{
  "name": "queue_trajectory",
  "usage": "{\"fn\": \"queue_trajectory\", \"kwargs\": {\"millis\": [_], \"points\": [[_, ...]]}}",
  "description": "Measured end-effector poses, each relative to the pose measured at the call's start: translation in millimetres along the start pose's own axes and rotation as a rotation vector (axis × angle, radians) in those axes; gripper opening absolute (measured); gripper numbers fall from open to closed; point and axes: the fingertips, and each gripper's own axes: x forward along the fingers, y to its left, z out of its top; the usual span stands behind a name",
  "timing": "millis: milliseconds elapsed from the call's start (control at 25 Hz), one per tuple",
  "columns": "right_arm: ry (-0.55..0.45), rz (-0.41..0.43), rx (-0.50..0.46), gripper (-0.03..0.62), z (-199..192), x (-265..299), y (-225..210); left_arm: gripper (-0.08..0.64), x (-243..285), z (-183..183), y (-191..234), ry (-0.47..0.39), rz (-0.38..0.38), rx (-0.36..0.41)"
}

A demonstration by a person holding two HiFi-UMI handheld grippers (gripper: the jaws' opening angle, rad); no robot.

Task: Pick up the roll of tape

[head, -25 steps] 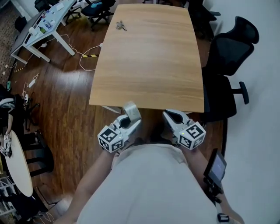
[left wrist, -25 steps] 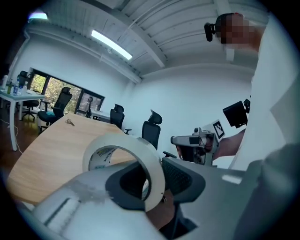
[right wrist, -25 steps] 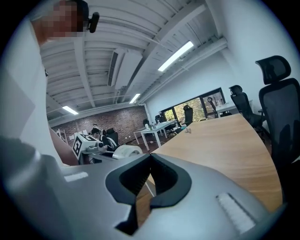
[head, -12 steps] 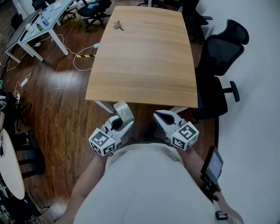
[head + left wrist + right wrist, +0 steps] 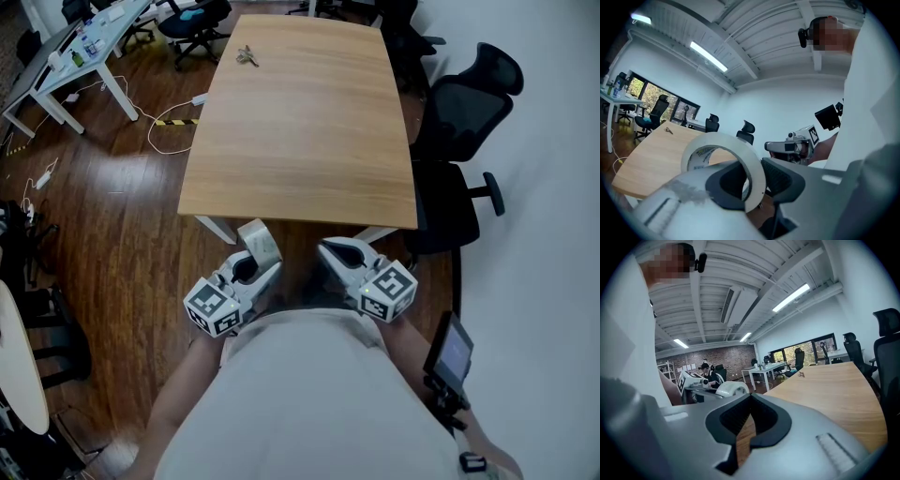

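Note:
The roll of tape (image 5: 260, 241), a white ring with a printed core, is held on edge in my left gripper (image 5: 255, 259), which is shut on it just short of the wooden table's (image 5: 300, 122) near edge. In the left gripper view the tape (image 5: 757, 180) stands between the dark pads, and my right gripper (image 5: 790, 146) shows beyond it. My right gripper (image 5: 336, 253) hangs beside the left one, shut and holding nothing. In the right gripper view its jaw tips (image 5: 746, 427) meet, with the tape (image 5: 731, 389) to the left.
A bunch of keys (image 5: 247, 56) lies at the table's far left corner. Black office chairs (image 5: 459, 103) stand along the right side, and a white desk (image 5: 66, 56) with cables on the floor is at the far left. A small screen device (image 5: 448, 352) hangs at the person's right.
Both grippers have drawn back a little from the table's near edge toward the person's body. The tape has stayed in the left gripper.

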Motion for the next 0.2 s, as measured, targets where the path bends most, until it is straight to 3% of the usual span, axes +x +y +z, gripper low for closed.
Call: {"fn": "queue_trajectory", "kwargs": {"millis": [200], "points": [[0.009,0.005,0.009,0.006,-4.4,4.6,8.4,0.114,-9.4,-4.5,1.1,0.005,0.009,-0.013]]}}
